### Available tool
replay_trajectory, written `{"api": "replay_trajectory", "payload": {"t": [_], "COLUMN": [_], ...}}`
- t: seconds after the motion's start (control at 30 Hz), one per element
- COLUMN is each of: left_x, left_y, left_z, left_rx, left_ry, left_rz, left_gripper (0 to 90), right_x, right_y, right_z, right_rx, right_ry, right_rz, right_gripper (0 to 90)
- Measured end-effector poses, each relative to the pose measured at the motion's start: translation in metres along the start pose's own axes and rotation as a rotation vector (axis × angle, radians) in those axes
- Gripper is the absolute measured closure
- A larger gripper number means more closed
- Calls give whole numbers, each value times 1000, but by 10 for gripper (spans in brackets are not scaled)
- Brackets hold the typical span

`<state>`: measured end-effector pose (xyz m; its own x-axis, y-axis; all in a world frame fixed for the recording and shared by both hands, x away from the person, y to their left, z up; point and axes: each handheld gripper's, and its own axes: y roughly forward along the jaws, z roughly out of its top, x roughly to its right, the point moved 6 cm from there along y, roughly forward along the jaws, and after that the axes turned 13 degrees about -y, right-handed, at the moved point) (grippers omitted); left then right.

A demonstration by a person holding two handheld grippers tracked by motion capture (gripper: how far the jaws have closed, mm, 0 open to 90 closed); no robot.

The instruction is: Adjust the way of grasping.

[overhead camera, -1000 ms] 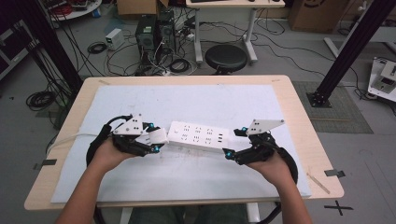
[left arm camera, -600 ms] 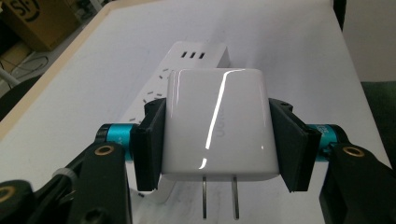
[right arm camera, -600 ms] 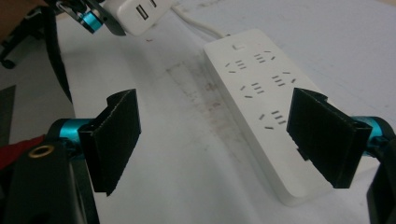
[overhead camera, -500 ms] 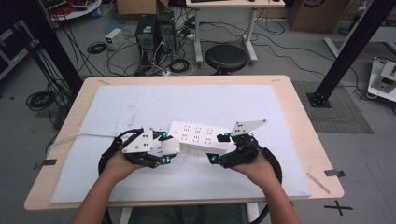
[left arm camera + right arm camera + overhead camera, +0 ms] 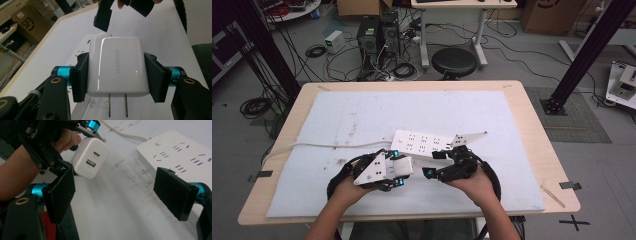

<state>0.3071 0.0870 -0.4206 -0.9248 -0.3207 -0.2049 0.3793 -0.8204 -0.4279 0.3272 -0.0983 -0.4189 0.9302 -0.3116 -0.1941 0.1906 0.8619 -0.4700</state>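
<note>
White charger (image 5: 115,67) clamped between left gripper (image 5: 398,170) jaws just off the power strip (image 5: 427,143); right gripper (image 5: 120,195) jaws apart, empty; prongs could miss slots if tilted.

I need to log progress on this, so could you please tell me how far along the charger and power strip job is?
Done: the left gripper is shut on the white UGREEN charger, lifted off the mat, prongs bare. In hand: the charger hangs near the power strip, apart from it; the right gripper is open beside the strip, holding nothing. Left, probably: lining the prongs up with a socket and pushing the charger in, perhaps with the strip steadied.
</note>
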Motion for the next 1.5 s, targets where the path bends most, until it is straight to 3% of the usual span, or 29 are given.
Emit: {"api": "replay_trajectory", "payload": {"t": [0.17,0.3,0.63,0.9,1.13,1.5], "left_x": [3,9,16,17,17,17], "left_y": [7,9,10,12,12,14], "left_z": [-4,-3,1,2,3,3], "left_rx": [-5,11,42,46,53,48], "left_ry": [16,54,83,89,87,102], "left_rz": [17,46,76,81,85,86], "left_gripper": [425,426,425,425,425,425], "right_x": [-1,-3,-7,-9,-11,-11], "right_y": [10,17,35,43,47,47], "right_z": [1,2,0,-1,-2,-2], "right_rx": [25,51,57,95,100,124], "right_ry": [37,56,98,137,120,132], "right_rz": [28,54,112,170,191,220], "right_gripper": [179,179,182,275,430,527]}}
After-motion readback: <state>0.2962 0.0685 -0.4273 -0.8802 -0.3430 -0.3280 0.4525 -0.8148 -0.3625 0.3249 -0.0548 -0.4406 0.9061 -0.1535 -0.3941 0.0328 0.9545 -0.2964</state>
